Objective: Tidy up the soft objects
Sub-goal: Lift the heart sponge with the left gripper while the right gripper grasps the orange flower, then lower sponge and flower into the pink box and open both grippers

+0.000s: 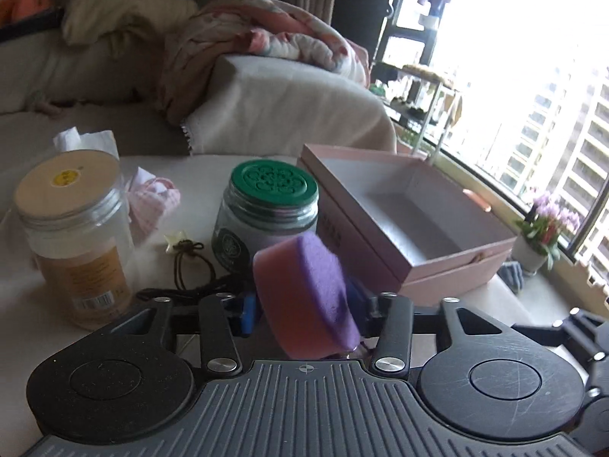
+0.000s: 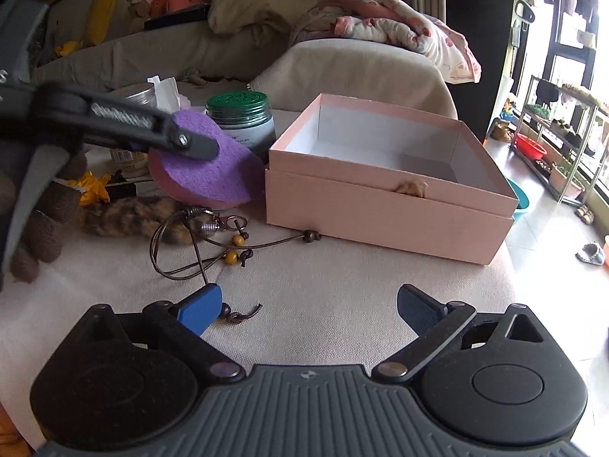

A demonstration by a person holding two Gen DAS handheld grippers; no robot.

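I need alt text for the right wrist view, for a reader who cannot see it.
The left gripper holds a purple and pink sponge beside an open pink box. The right gripper hangs open over the table, near a beaded cord.

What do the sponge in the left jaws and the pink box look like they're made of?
Sponge: likely soft foam, pink body with a fuzzy purple scouring felt face, matte and fibrous. Pink box: apparently rigid paperboard, matte pink outside, white inside, with crisp folded edges.

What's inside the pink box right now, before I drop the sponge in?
The pink box looks empty: only bare white walls and a grey floor show. Its near wall hides the front strip of floor in the right wrist view. The left claw holds the sponge outside it.
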